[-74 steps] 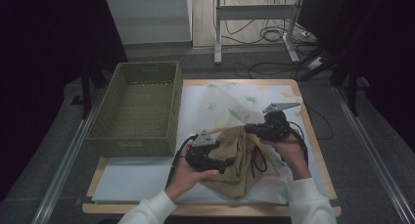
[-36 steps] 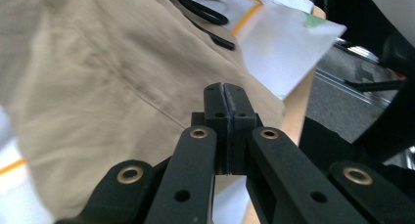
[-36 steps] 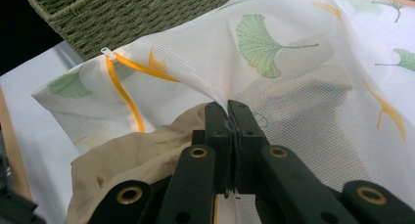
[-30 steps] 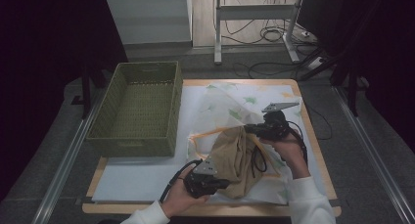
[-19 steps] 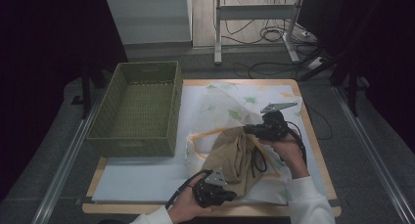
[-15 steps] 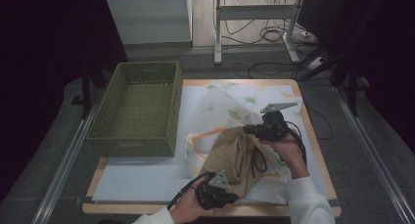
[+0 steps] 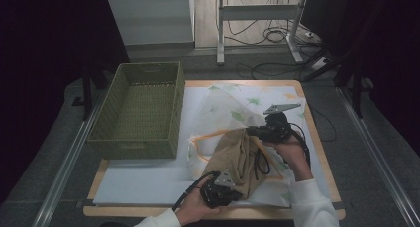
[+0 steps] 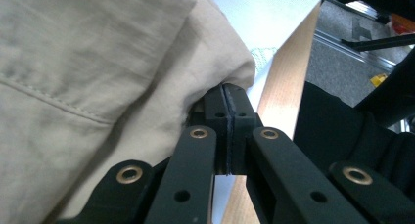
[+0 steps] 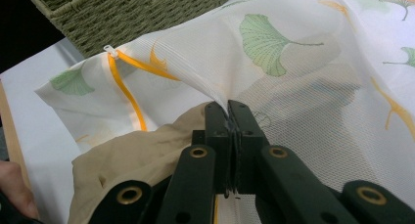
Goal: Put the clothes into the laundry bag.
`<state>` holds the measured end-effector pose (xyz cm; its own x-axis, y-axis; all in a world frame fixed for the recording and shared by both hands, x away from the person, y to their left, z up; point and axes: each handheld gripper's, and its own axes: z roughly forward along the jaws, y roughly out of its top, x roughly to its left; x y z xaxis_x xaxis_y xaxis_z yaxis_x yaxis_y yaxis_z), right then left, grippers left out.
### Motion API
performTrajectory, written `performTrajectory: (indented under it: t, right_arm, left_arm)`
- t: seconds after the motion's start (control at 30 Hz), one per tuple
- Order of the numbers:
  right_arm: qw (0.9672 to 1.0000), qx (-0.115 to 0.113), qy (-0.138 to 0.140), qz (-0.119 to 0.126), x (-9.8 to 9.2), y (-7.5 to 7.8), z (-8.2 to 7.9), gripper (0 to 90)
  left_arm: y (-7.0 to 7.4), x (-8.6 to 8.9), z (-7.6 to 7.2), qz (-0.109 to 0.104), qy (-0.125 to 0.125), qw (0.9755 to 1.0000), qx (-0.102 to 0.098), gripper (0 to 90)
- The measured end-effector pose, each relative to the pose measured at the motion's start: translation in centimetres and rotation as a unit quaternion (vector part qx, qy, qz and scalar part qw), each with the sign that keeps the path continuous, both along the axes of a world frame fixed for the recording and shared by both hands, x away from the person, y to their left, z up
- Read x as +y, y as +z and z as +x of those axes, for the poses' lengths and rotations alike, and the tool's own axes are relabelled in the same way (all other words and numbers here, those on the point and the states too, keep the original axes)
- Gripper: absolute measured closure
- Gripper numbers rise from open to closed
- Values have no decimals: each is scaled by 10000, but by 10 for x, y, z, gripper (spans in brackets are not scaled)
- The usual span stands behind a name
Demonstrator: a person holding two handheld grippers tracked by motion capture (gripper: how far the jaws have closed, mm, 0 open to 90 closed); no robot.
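The right tool (image 7: 257, 132) pinches the mesh laundry bag (image 7: 233, 105) open mid-desk; the left tool (image 7: 229, 191) clamps the beige garment (image 7: 237, 160), half inside, its near end not yet in.

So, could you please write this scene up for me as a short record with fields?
Work in hand: a beige garment lies partly inside a leaf-print mesh bag
Left hand-held gripper: shut on the garment's near edge
Right hand-held gripper: shut on the bag's mesh, lifting its opening
Bag zip: orange, open
Basket: green wicker, left of the bag
Surface: white sheet on a wooden table
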<state>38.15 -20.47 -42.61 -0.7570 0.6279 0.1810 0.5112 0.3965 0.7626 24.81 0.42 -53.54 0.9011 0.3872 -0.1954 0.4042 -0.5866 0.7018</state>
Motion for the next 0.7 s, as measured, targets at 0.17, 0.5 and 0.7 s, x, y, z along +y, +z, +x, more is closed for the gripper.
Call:
performTrajectory:
  t: [0.17, 0.5, 0.7]
  right_arm:
    - [10000, -15, 10, 3, 1, 1, -1, 863]
    - [10000, -8, 13, 8, 1, 1, -1, 863]
    - [10000, -9, 51, 13, 1, 1, -1, 863]
  left_arm:
    - [1, -1, 5, 9, 97, 9999, -43, 900]
    - [1, 0, 19, -2, 217, 9998, 20, 900]
    - [0, 1, 25, -98, 251, 9996, 129, 900]
